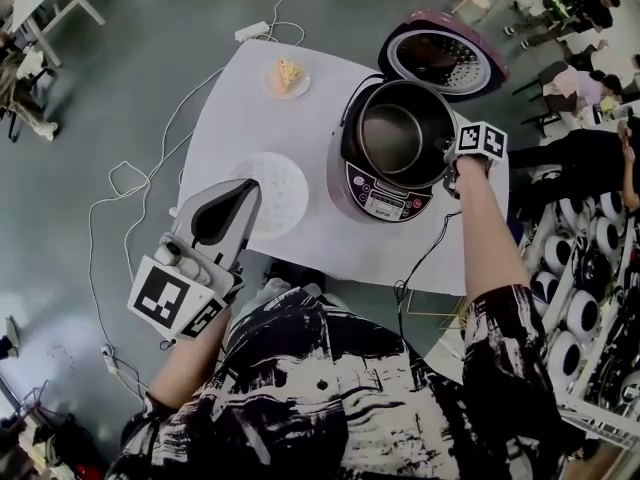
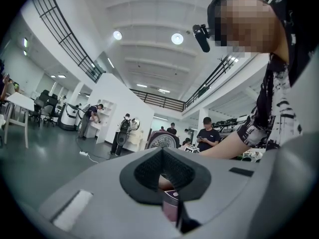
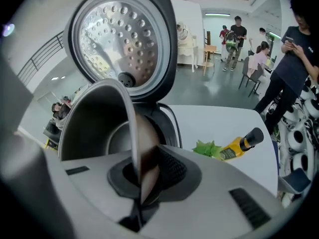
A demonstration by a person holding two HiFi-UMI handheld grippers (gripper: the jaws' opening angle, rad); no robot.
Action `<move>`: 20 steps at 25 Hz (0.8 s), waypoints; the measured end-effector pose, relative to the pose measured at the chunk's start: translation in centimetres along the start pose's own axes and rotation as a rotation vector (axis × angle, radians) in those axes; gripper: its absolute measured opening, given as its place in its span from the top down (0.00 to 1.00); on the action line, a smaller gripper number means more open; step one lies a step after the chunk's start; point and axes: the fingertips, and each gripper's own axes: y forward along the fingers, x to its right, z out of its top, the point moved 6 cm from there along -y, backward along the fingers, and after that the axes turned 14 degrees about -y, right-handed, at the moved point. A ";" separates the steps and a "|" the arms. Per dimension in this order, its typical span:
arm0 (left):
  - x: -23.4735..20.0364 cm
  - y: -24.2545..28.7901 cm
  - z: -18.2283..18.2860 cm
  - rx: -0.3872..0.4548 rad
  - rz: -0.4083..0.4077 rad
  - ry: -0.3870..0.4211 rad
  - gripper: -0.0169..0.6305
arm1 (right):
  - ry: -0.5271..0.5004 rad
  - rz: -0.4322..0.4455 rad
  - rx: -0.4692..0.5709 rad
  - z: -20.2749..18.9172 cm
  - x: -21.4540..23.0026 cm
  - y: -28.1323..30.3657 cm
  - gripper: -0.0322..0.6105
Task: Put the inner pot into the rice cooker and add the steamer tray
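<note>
A maroon rice cooker with a silver control panel (image 1: 385, 196) stands on the white tabletop (image 1: 330, 240), toward its right edge. Its round hinged lid (image 1: 440, 56) is thrown back over the far right corner. The dark metal inner pot (image 1: 400, 133) sits down in the cooker's well. From the head view it is hard to say whether it is fully seated or a little raised.

The right gripper (image 1: 452, 158) reaches steeply down to the pot's right side. Its jaws are pinched narrow on the pot's thin rim, and in the right gripper view the wall passes straight between the pads (image 3: 167, 168).

The left gripper (image 1: 248, 193) hovers level above the near left corner of the tabletop. Its jaws are drawn together with nothing between them; only the notch in the pads (image 2: 149, 171) leaves a small hole.

The white round perforated steamer tray (image 1: 275, 193) lies flat by the near left corner, just beyond the left gripper's tips and well apart from the cooker.

A small white plate (image 1: 271, 86) with a yellowish piece of food (image 1: 289, 71) sits near the far left corner. The right gripper view also shows a yellow bottle with a dark cap (image 3: 241, 144) lying on the tabletop, touching a green leafy piece (image 3: 208, 148).
</note>
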 end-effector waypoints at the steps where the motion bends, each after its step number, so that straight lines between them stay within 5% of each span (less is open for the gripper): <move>1: -0.1 -0.1 0.0 -0.001 0.002 -0.001 0.97 | -0.005 -0.012 -0.007 0.0 0.0 0.2 0.93; 13: -1.3 -0.5 -0.2 -0.011 0.021 -0.010 0.97 | -0.126 -0.124 -0.114 0.0 -0.2 2.4 0.94; 20: -1.3 -0.9 0.0 -0.008 0.035 -0.007 0.97 | -0.296 -0.157 -0.207 0.0 -0.6 3.5 0.93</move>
